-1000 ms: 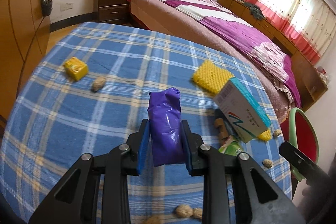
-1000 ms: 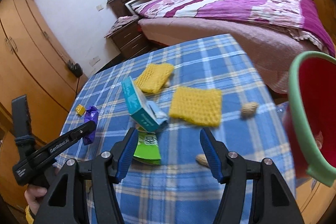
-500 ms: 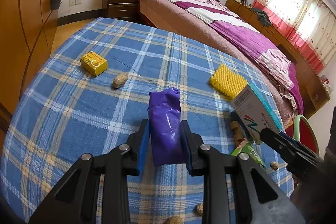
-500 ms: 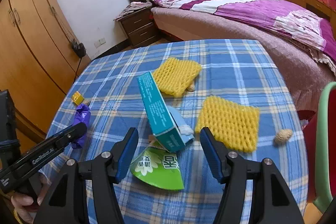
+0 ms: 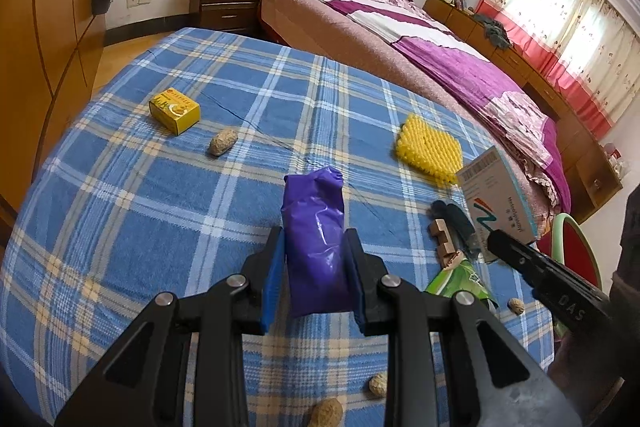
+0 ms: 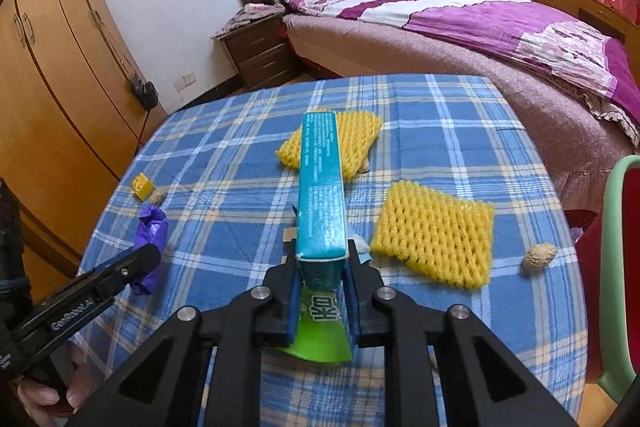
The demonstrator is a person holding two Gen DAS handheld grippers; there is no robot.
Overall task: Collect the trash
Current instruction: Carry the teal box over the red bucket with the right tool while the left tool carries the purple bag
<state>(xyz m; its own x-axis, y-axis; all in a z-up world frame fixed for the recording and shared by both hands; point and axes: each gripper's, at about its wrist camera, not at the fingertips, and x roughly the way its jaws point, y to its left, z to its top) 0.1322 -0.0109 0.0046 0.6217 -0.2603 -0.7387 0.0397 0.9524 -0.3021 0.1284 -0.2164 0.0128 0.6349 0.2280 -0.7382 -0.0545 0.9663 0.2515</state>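
My left claw (image 5: 314,269) pinched the purple bag (image 5: 316,243) above the near table (image 5: 120,211). My right claw (image 6: 322,285) was closing on the teal box (image 6: 322,203), pads against its sides, right of the bag.

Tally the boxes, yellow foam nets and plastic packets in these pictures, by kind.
Boxes: 2, teal box and small yellow box
Yellow foam nets: 2, near foam net and far foam net
Plastic packets: 2, purple packet and green packet
Total: 6
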